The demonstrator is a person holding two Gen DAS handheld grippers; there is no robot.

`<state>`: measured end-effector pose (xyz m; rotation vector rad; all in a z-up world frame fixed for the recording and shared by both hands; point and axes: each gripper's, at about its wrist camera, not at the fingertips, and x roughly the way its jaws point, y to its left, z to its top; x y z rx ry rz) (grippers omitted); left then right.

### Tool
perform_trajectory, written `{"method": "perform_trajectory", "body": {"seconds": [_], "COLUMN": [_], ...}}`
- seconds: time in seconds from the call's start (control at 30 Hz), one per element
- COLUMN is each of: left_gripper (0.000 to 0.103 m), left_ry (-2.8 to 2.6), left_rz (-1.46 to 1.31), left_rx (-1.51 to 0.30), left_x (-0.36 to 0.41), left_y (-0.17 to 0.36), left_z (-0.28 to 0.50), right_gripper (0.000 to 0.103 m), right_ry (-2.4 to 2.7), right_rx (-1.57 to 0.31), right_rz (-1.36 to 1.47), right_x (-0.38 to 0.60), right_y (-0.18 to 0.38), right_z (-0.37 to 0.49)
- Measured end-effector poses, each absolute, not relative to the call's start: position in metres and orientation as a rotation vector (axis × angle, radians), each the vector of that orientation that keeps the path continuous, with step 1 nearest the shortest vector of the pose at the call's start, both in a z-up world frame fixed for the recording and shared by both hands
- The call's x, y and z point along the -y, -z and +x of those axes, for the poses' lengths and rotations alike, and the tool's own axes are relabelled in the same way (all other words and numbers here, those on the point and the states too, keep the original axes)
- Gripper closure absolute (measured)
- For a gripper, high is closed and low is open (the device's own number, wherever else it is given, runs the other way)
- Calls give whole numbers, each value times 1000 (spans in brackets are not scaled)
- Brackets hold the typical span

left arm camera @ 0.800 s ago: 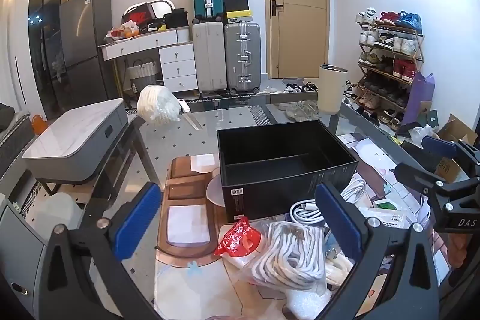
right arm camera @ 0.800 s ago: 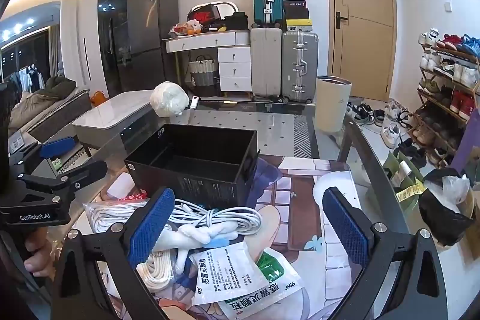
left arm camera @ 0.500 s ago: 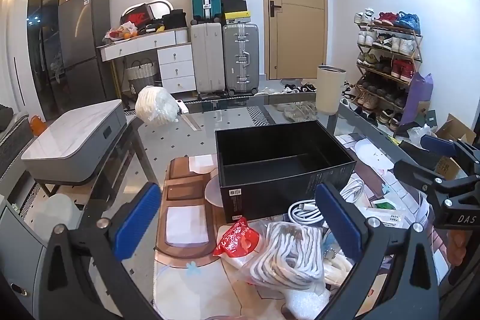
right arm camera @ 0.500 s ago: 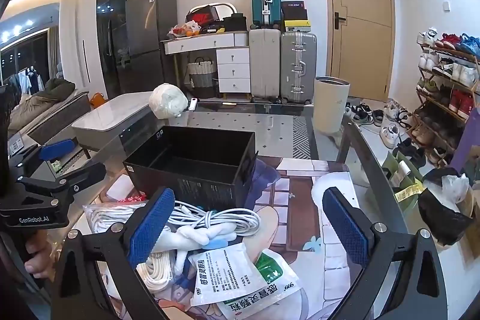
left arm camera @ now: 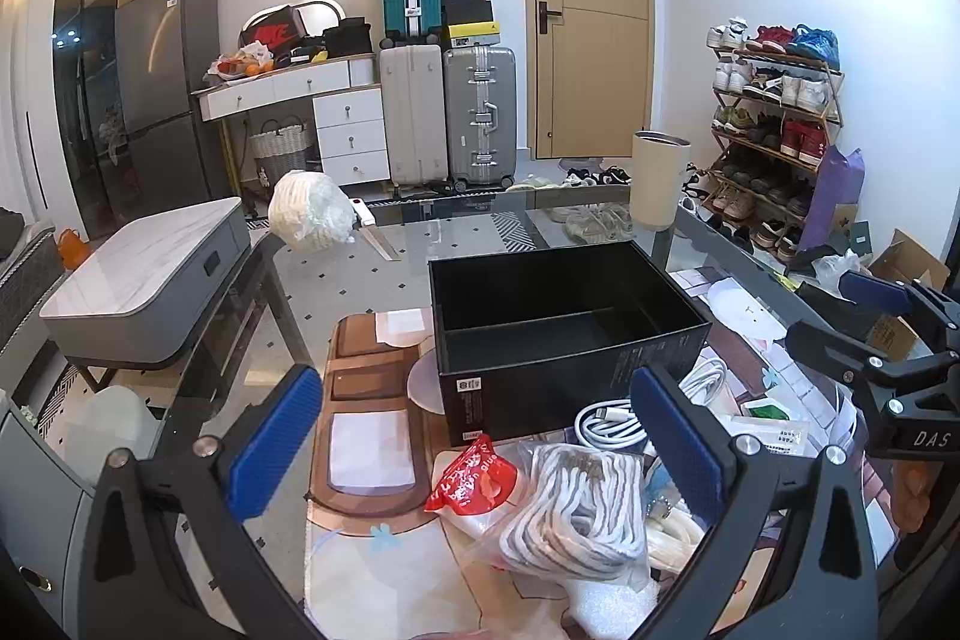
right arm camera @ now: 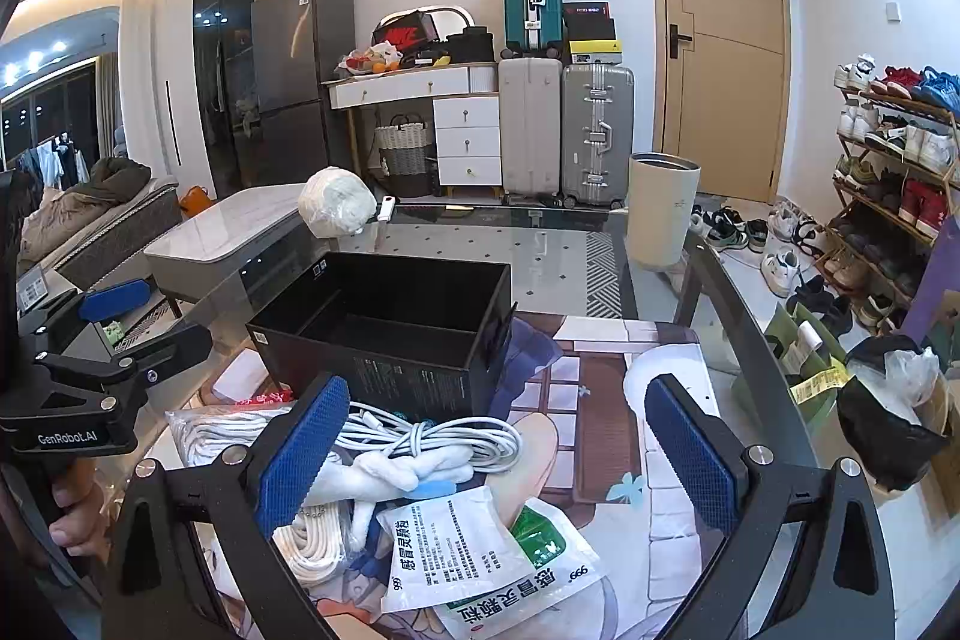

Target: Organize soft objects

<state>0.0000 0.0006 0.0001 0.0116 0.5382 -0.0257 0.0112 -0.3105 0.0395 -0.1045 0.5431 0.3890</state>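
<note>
An empty black box [left arm camera: 564, 334] [right arm camera: 390, 334] stands on a printed mat on the glass table. In front of it lies a heap of soft things: a bag of white rope [left arm camera: 576, 508], a small red packet [left arm camera: 471, 478], a coiled white cable [right arm camera: 432, 439], a white sock-like piece [right arm camera: 390, 469] and two medicine sachets [right arm camera: 456, 550]. My left gripper [left arm camera: 474, 442] hovers open above the red packet and rope bag. My right gripper [right arm camera: 498, 448] hangs open over the cable and sachets. Neither holds anything.
A white wrapped bundle [left arm camera: 309, 214] sits at the table's far corner beside a white stick-like item [left arm camera: 375, 232]. A beige bin [right arm camera: 663, 208], suitcases and a shoe rack [left arm camera: 774, 130] stand beyond. A low grey table [left arm camera: 144, 274] is at the left.
</note>
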Motion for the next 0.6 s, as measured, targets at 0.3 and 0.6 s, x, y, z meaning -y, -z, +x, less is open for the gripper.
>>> {"method": "perform_trajectory", "body": {"seconds": [0.3,0.6], "left_gripper": [0,0], "left_ry": [28,33], "left_rz": [12,8], "left_rx": [-539,-539], "left_x": [0,0], "left_y": [0,0], "left_z": [1,1], "right_gripper": [2,2], "right_ry": [-399,-402], "right_rx": [-538,-530], "right_rz": [-104,-109], "right_x": [310,308], "right_y": [-38,-37], "right_z": [10,9]}}
